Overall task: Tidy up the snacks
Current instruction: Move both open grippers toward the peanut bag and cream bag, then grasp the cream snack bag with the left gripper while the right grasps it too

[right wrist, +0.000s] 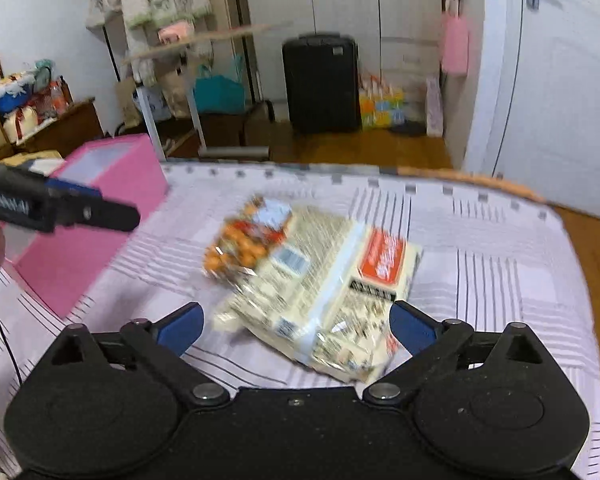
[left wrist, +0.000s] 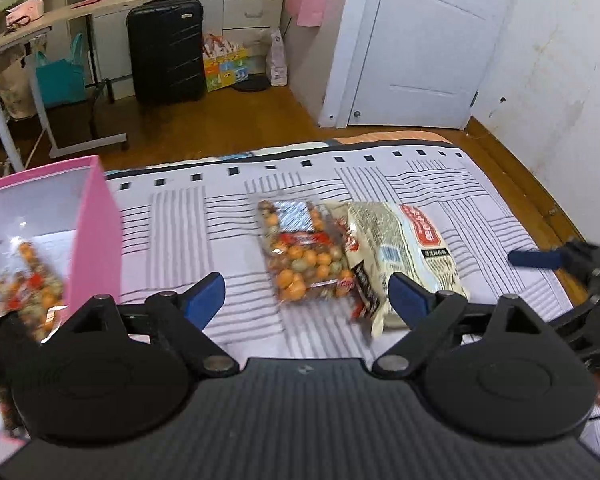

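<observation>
Both sets of jaws spread wide, nothing pinched: left gripper (left wrist: pixel 304 300), right gripper (right wrist: pixel 296 328). Nut packet (left wrist: pixel 304 256) and pale packet (left wrist: pixel 404 256) touching, right of pink box (left wrist: pixel 96 236) on bed (left wrist: pixel 180 232).

Wooden floor (left wrist: pixel 228 120), white door (left wrist: pixel 420 40), black suitcase (left wrist: pixel 166 50).

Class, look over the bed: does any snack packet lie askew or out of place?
Yes. The cream packet lies slanted, overlapping the edge of the nut packet on the bedspread; one nut packet already sits in the pink box.
</observation>
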